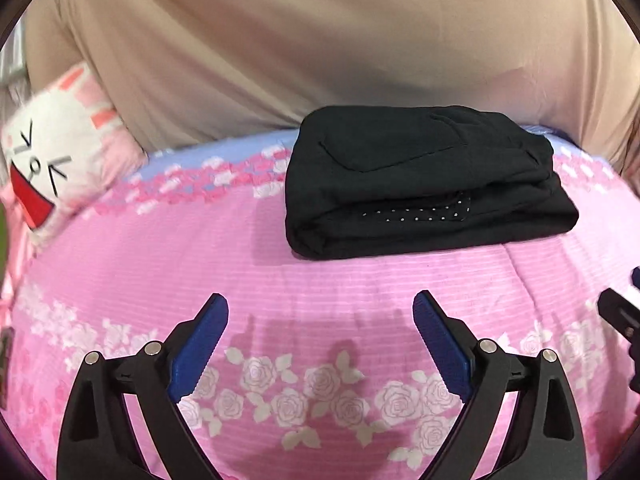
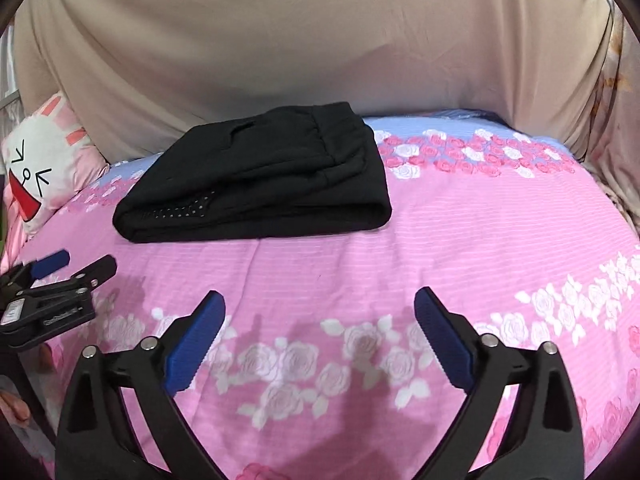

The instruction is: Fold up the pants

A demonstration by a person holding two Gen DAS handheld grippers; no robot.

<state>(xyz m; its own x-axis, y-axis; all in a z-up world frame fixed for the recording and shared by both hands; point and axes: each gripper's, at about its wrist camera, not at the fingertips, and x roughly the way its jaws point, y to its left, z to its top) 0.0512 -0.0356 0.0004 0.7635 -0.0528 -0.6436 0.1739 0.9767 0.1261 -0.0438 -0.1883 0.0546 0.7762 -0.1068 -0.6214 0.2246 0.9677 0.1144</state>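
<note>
Black pants (image 1: 420, 184) lie folded into a thick square bundle at the far side of the pink flowered bedsheet (image 1: 320, 280), a dotted strip showing in the fold. My left gripper (image 1: 320, 304) is open over bare sheet, well short of the bundle, nothing between its blue pads. In the right wrist view the same pants (image 2: 260, 184) rest left of centre. My right gripper (image 2: 320, 300) is also open and empty, apart from the bundle. The left gripper (image 2: 76, 264) shows at that view's left edge, and part of the right one (image 1: 624, 312) at the left wrist view's right edge.
A beige cloth (image 2: 320, 40) hangs behind the bed. A white and pink cartoon rabbit pillow (image 1: 56, 160) sits at the bed's far left corner, also the pillow (image 2: 40, 160) in the right view. A flowered curtain (image 2: 612, 120) hangs at the right.
</note>
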